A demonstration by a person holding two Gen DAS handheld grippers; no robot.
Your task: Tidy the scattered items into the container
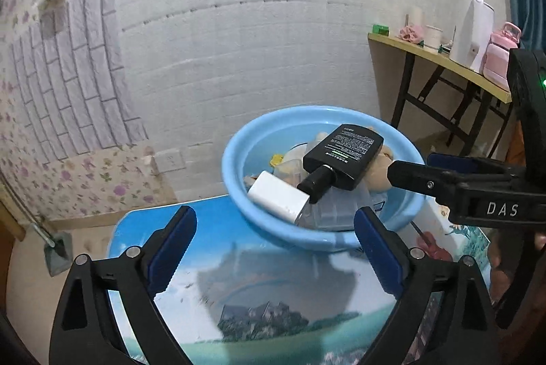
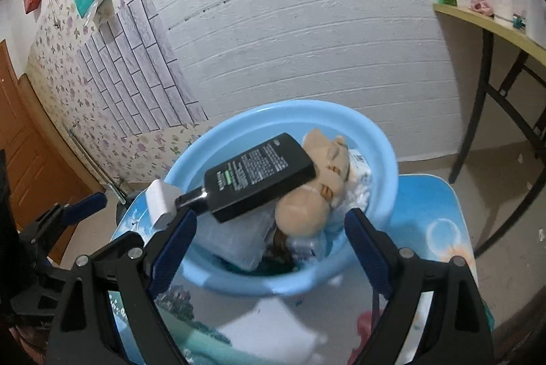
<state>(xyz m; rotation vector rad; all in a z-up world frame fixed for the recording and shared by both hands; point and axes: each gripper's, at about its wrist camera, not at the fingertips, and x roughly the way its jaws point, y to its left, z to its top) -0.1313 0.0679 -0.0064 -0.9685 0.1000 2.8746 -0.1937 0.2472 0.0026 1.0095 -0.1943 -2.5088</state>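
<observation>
Both grippers are standing wide and holding nothing.

Left wrist view: the left gripper is hovering over the table, jaws spread, with the basin just ahead and slightly right of it. A black bottle is lying across the heap inside, its white cap pointing back toward this gripper and overhanging the near rim. The right gripper is reaching in from the right, beside the bottle's body.

Right wrist view: the right gripper is facing the basin straight on, jaws apart. The bottle is running diagonally, cap low left, base high right, resting on a plush toy. Judging by this, the left gripper is nearer the cap.
</observation>
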